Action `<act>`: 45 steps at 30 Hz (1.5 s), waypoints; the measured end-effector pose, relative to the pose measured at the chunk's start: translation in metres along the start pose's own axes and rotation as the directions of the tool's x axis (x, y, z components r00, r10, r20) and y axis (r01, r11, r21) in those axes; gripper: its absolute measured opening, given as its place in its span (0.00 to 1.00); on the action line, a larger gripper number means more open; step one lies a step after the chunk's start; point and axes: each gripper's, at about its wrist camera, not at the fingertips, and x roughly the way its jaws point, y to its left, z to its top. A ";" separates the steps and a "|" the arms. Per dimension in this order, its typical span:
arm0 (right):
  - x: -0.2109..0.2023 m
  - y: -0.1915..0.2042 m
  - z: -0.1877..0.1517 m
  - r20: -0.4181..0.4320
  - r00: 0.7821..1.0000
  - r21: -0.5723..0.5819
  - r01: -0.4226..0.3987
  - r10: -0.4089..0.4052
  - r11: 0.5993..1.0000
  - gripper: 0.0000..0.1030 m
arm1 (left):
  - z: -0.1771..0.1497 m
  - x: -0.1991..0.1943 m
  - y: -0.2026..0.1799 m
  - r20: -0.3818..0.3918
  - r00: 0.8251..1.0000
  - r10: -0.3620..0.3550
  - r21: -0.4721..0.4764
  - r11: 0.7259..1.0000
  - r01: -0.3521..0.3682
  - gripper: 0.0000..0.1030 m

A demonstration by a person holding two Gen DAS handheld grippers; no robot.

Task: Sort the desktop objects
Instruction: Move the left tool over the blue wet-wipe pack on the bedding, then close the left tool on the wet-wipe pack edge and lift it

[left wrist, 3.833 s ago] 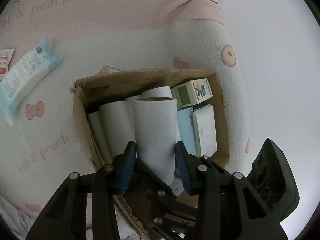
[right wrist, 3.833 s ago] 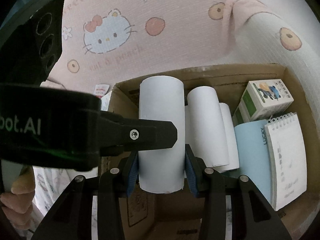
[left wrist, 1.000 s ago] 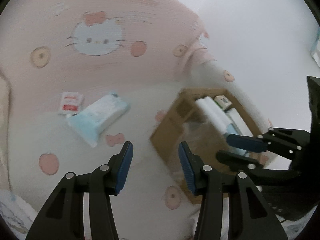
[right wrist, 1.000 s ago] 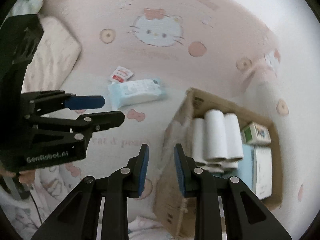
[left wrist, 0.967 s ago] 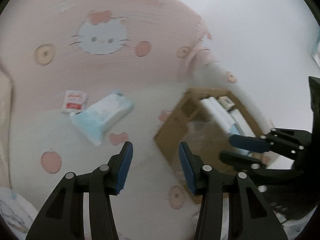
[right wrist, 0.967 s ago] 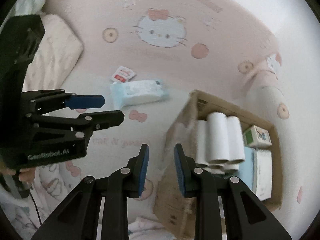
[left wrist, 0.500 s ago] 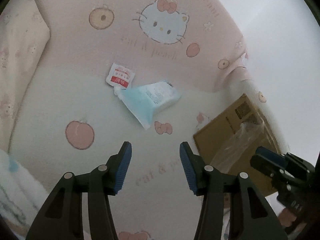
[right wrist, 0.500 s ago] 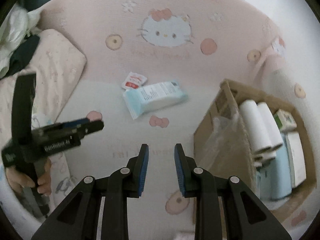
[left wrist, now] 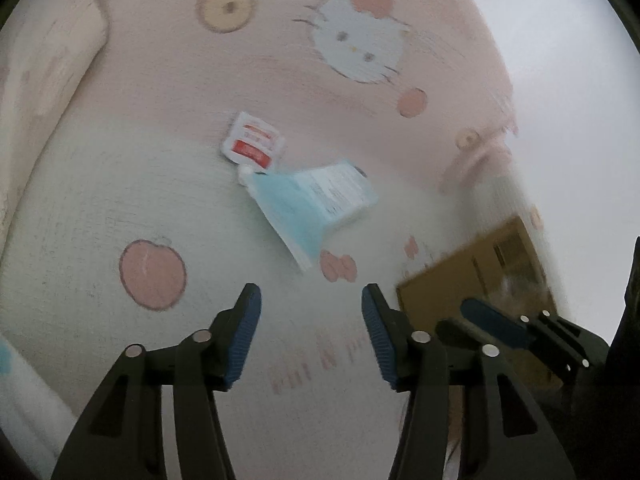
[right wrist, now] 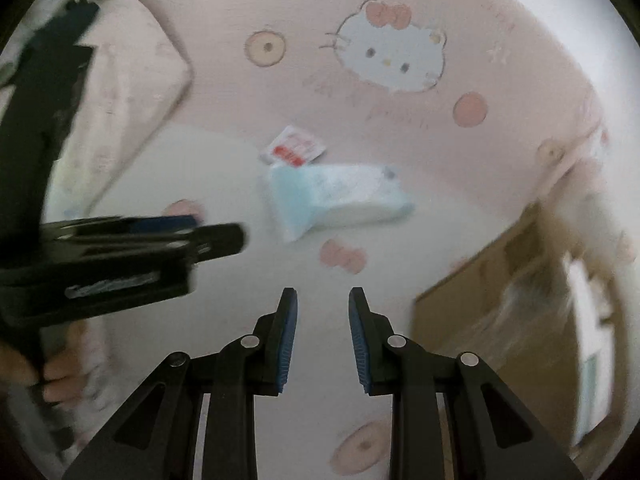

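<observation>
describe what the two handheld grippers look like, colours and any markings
Both are matte black plastic. The left gripper and right gripper each have two angular fingers with silver pivot screws and ribbed blue pads on the inner faces. Pale lettering on the left gripper's body is too blurred to read in the right wrist view.

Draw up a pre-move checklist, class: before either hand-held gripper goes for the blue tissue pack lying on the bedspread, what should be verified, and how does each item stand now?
1. Left hand-held gripper empty: ok; its jaws have just been opening, nothing between them.
2. Right hand-held gripper empty: ok; jaws apart but narrow, nothing held.
3. Blue tissue pack reachable: ok; it lies flat on the bedspread, ahead of both grippers, untouched.
4. Pack free of neighbours: not ok; the red-and-white sachet lies at its corner, apparently touching.
5. Right jaws wide enough for the pack: not ok; they look too narrow.
6. Room in the cardboard box: cannot tell; it is blurred.
</observation>
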 end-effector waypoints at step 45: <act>0.196 -0.095 0.122 -0.329 0.893 0.419 -0.153 0.307 0.895 0.57 | 0.054 0.101 0.042 -0.035 0.999 0.004 -0.242 0.970 -0.012 0.43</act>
